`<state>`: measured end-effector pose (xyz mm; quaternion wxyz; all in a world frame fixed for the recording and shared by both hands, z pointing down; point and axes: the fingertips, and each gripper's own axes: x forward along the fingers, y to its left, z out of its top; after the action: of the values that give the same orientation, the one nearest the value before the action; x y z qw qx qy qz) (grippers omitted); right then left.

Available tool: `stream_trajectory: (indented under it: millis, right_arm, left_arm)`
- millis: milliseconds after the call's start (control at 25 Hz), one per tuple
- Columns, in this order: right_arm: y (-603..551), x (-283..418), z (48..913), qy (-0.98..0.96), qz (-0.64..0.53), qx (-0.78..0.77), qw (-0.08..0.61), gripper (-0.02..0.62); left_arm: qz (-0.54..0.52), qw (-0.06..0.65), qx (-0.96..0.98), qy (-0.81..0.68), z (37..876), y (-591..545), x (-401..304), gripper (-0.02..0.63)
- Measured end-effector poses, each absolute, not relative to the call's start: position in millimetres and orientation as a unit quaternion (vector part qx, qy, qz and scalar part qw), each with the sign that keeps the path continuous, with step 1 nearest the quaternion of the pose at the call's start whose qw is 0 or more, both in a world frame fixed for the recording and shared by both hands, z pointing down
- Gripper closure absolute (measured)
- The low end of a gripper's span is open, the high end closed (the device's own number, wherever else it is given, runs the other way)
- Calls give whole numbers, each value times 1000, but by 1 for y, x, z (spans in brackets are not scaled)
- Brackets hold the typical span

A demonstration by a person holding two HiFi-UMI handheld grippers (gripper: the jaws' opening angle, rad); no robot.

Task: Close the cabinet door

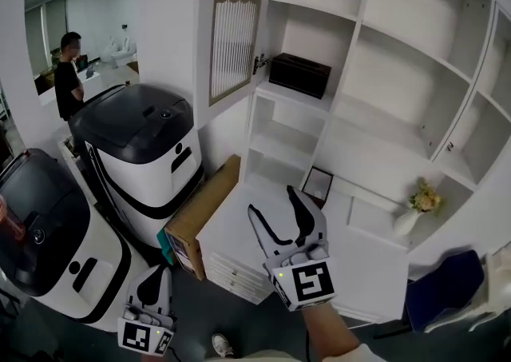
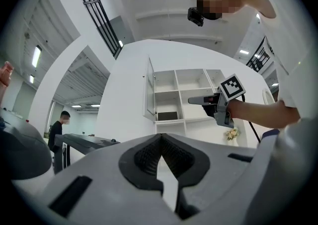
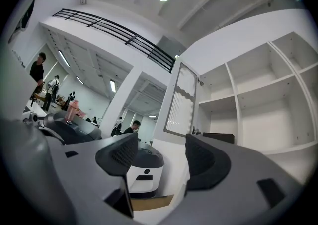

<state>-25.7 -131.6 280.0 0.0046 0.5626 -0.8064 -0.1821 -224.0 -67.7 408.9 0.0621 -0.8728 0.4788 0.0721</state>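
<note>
The tall white cabinet (image 1: 375, 105) has one upper door (image 1: 235, 25) with a ribbed glass panel, swung open toward me on its left side. My right gripper (image 1: 274, 200) is raised in front of the lower shelves, below and right of that door, jaws open and empty. In the right gripper view the door (image 3: 180, 102) stands well ahead, beyond the open right gripper (image 3: 159, 155). My left gripper (image 1: 152, 282) hangs low at the bottom left, far from the cabinet. In the left gripper view its tips (image 2: 160, 140) meet with nothing held, and the door (image 2: 149, 92) is distant.
A black box (image 1: 299, 74) sits on the shelf behind the door. Two white-and-black machines (image 1: 148, 153) (image 1: 40, 232) and a cardboard box (image 1: 200, 220) crowd the left. A picture frame (image 1: 317, 184), a flower vase (image 1: 419, 204), a blue chair (image 1: 443, 288) and a distant person (image 1: 70, 77) are visible.
</note>
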Motion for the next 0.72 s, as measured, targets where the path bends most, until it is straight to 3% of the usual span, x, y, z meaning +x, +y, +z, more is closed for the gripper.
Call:
stream_trajectory:
  millis: [720]
  right_arm:
    - [-269, -63, 252, -822, -185, 538, -32, 318]
  left_arm:
    - [68, 73, -850, 517, 399, -140, -224, 601]
